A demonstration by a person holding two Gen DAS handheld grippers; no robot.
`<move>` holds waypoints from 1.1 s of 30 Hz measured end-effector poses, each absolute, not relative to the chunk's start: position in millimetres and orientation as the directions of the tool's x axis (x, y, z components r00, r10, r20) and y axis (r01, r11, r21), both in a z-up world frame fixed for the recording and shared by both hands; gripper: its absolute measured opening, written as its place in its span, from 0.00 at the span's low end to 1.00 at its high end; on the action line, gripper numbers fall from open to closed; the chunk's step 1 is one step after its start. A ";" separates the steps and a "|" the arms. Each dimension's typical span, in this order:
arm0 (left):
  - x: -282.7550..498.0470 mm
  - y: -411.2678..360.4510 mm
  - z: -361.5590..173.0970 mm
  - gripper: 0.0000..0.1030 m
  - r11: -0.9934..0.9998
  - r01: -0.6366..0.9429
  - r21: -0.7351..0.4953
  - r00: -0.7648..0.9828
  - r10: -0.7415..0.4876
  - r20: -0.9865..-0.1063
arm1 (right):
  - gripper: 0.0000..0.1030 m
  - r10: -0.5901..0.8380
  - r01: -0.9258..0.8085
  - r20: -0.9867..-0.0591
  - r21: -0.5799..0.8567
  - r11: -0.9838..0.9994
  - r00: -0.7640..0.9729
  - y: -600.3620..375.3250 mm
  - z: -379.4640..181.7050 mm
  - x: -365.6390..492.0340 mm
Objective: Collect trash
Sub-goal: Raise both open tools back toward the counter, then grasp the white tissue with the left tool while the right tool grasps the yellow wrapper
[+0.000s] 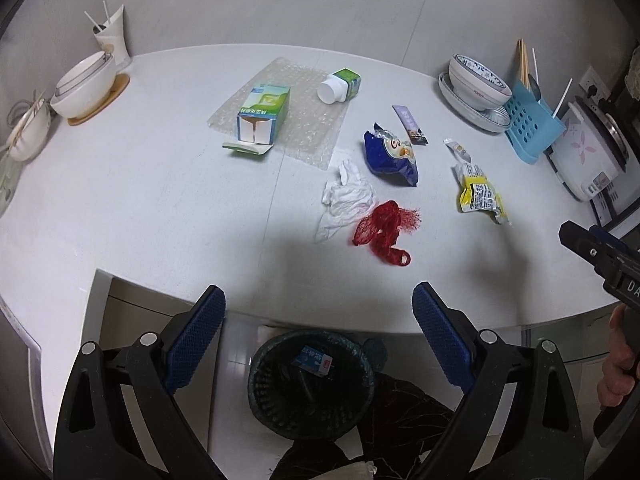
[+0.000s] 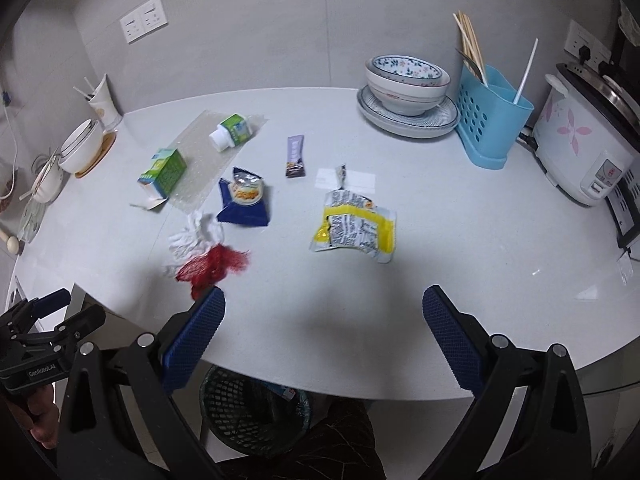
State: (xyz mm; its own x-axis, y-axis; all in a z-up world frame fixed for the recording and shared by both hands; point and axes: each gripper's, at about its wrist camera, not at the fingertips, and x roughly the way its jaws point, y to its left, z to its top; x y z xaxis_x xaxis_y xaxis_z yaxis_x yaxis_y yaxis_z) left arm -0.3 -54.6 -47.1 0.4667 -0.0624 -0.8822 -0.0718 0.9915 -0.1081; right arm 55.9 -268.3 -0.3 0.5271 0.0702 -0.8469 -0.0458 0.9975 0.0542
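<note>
Table (image 1: 120,208) strewn with trash; bin (image 1: 312,384) below its near edge. Left gripper (image 1: 318,336) and right gripper (image 2: 324,340): both spread wide, empty. Red net (image 1: 384,228) nearest the bin, dead ahead of left gripper, long axis running away from it; left arm closer.

Both the left tool (image 1: 318,312) and right tool (image 2: 324,316) gape wide, holding nothing.

right claw (image 2: 323,334) gapes empty — yellow wrapper (image 2: 354,227) lies beyond.
</note>
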 end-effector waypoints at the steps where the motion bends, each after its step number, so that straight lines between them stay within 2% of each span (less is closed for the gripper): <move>1: 3.7 -56.4 -48.3 0.90 0.991 -0.072 -0.108 0.462 -0.063 -0.884 | 0.92 0.068 -0.042 -0.849 0.054 0.998 0.524 -271.7 -1.7 60.2; 15: 77.7 -68.5 -86.5 0.87 0.988 -0.111 -0.106 0.387 -0.056 -0.921 | 0.92 0.044 -0.008 -0.904 0.045 0.999 0.426 -310.9 -45.0 123.3; 33: 146.0 -75.2 -139.1 0.73 0.985 -0.159 -0.067 0.257 -0.024 -0.966 | 0.84 0.112 -0.027 -0.960 0.108 0.994 0.257 -307.2 -99.9 199.8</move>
